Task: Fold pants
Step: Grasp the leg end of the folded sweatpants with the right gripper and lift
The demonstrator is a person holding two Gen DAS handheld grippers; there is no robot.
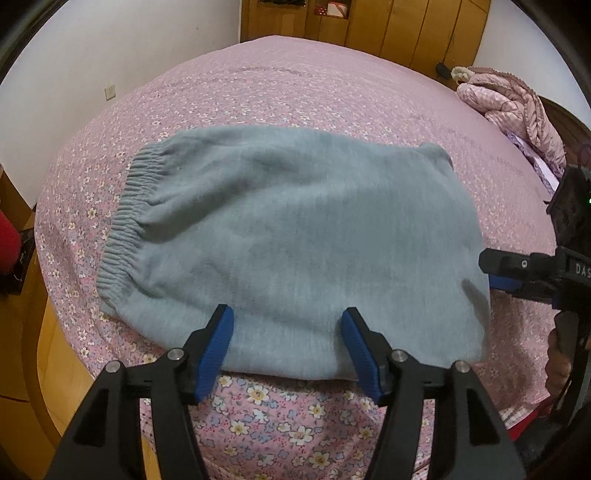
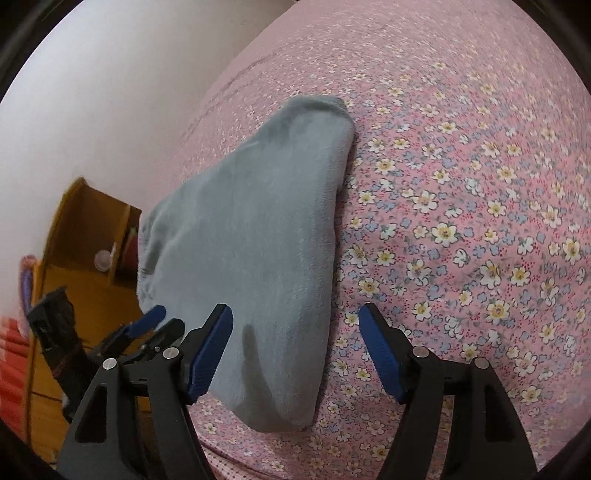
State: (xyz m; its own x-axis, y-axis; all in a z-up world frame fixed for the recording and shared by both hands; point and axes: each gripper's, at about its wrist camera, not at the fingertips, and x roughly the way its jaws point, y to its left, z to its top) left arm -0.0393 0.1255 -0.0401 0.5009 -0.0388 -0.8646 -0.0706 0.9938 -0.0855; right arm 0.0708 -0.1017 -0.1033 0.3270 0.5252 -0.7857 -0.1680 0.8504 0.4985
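Observation:
Grey-blue pants (image 1: 288,221) lie folded into a compact rectangle on the pink floral bed sheet (image 1: 295,81), with the elastic waistband (image 1: 122,229) at the left. My left gripper (image 1: 287,315) hovers open over the near edge of the pants, its blue pads apart and holding nothing. At the pants' right edge is my right gripper (image 1: 496,273). In the right wrist view the right gripper (image 2: 295,313) is open over the near right corner of the pants (image 2: 258,229), gripping nothing. The left gripper (image 2: 147,325) shows at the lower left.
A pink quilted jacket (image 1: 513,107) and a soft toy (image 1: 460,74) lie at the bed's far right. Wooden wardrobe doors (image 1: 369,26) stand behind the bed. A wooden bedside shelf (image 2: 85,236) stands by the white wall. The bed's near edge runs just under the grippers.

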